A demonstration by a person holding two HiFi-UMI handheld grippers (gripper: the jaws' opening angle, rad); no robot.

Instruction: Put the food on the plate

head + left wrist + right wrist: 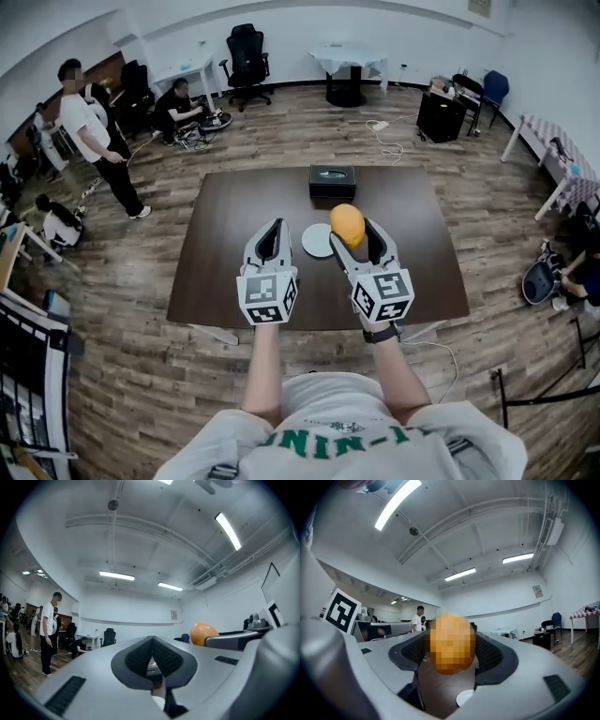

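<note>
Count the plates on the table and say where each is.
1. The white plate lies near the table's middle, just left of the orange food that the right gripper holds. Another could hide under that gripper.

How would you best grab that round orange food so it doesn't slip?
Probably across its widest middle, one finger on each side, coming in level from the near side. The food is rounded, with no handle or flat face, so a hold nearer an end would likely squeeze it out. The right gripper has its fingers there now.

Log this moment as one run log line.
right gripper: shut on orange food, held off table | left gripper: shut, empty | plate: no food yet
</note>
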